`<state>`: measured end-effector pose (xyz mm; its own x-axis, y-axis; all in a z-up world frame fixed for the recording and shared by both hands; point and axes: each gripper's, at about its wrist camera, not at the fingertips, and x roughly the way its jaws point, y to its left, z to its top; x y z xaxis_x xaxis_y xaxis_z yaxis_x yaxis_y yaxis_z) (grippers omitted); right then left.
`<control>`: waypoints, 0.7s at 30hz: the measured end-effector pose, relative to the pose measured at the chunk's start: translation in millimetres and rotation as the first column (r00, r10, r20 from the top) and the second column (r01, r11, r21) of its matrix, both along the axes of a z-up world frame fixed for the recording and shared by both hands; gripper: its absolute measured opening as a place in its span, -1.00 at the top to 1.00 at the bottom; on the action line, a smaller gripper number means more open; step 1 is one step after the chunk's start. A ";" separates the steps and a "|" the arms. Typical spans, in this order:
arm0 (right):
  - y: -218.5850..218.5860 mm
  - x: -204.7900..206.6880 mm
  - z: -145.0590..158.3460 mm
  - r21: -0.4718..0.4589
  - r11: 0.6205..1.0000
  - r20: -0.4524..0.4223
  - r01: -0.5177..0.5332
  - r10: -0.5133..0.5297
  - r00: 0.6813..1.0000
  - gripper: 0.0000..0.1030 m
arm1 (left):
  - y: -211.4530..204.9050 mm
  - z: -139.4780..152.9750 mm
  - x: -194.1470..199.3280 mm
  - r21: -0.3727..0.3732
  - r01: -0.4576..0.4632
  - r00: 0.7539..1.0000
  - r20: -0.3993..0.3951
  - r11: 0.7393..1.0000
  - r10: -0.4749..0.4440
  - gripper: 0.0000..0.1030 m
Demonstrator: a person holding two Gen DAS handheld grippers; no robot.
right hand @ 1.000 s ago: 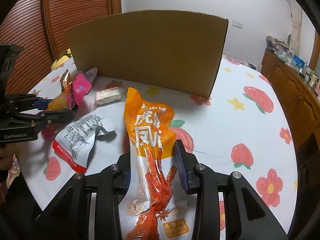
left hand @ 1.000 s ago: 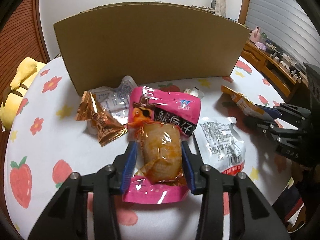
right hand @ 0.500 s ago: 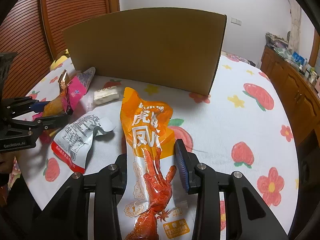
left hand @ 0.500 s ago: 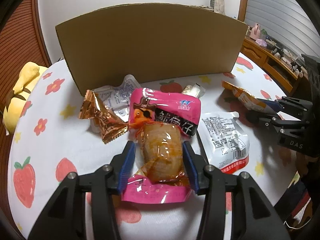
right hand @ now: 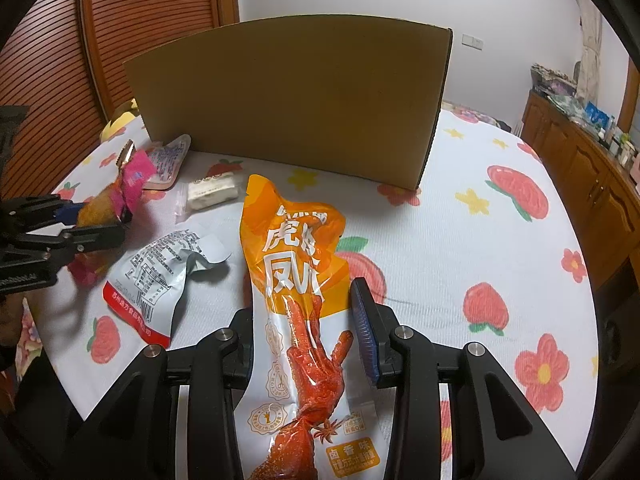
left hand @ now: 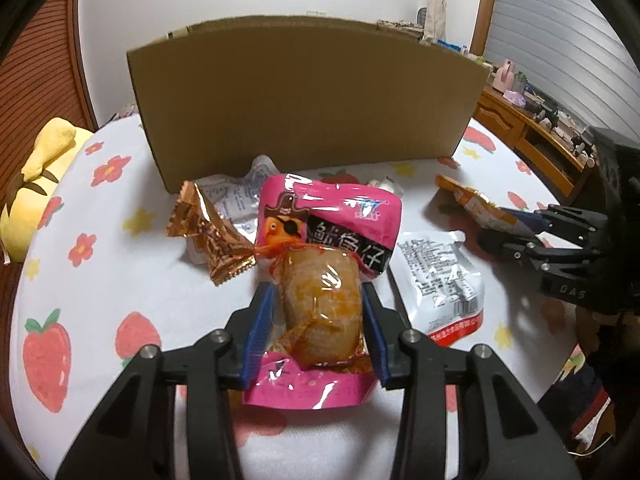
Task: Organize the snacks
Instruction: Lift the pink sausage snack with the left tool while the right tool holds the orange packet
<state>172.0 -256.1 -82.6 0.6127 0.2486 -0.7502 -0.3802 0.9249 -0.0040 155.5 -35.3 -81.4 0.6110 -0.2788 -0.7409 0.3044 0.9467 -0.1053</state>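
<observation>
My left gripper (left hand: 318,306) is shut on a pink snack packet (left hand: 326,264) and holds it above the table; it also shows in the right wrist view (right hand: 134,178). My right gripper (right hand: 304,316) is shut on a long orange chicken-foot packet (right hand: 298,280), lifted off the table; its far end shows in the left wrist view (left hand: 472,204). A tall cardboard box (left hand: 304,100) stands behind the snacks (right hand: 296,100). On the cloth lie a gold-wrapped snack (left hand: 208,232), a silver packet with a red edge (left hand: 444,280), another silver packet (left hand: 236,196) and a small white snack (right hand: 210,194).
The round table (right hand: 460,240) has a white cloth with strawberries and flowers. A yellow plush toy (left hand: 38,184) lies at its left edge. A wooden cabinet (right hand: 592,184) with clutter stands on the right. A slatted wooden door (right hand: 120,36) is behind on the left.
Both grippers have risen a little with their packets and moved slightly back; the box and the loose snacks have not moved.
</observation>
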 end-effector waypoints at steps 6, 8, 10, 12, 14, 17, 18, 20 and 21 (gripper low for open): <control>0.2 -0.4 -0.1 -0.007 1.000 0.003 -0.003 0.003 1.000 0.29 | 1.1 15.6 -8.9 -0.022 0.011 0.999 0.034 1.000 -0.010 0.20; 0.8 -0.9 0.0 -0.012 1.000 0.007 -0.002 0.003 1.000 0.29 | -0.1 20.5 -11.6 -0.027 0.019 0.999 0.043 0.999 -0.017 0.20; 1.9 -1.8 0.5 -0.019 1.000 0.013 -0.003 0.003 1.000 0.31 | -1.6 24.7 -13.9 -0.029 0.025 0.998 0.050 0.999 -0.023 0.20; 3.3 -3.2 1.7 -0.033 0.999 0.021 -0.003 0.004 1.000 0.31 | -2.8 28.4 -15.8 -0.031 0.032 0.998 0.059 0.999 -0.030 0.19; 4.8 -6.5 4.7 -0.042 0.999 0.044 -0.005 0.007 0.999 0.32 | -3.6 29.6 -16.5 -0.029 0.035 0.997 0.064 0.999 -0.033 0.19; 6.2 -10.3 7.8 -0.043 0.999 0.057 -0.013 0.016 0.998 0.32 | -3.6 29.3 -15.8 -0.031 0.032 0.998 0.062 0.999 -0.030 0.19; 7.5 -11.0 8.3 -0.047 0.999 0.061 -0.012 0.015 0.998 0.32 | -3.6 29.4 -15.9 -0.029 0.032 0.998 0.062 0.999 -0.030 0.19; 8.1 -13.4 10.6 -0.049 0.999 0.066 -0.018 0.021 0.998 0.32 | -3.4 29.8 -15.6 -0.029 0.033 0.997 0.065 0.999 -0.031 0.19; 8.6 -14.1 12.5 -0.048 0.999 0.070 -0.019 0.022 0.997 0.32 | -2.9 29.9 -15.7 -0.030 0.033 0.997 0.068 0.999 -0.031 0.19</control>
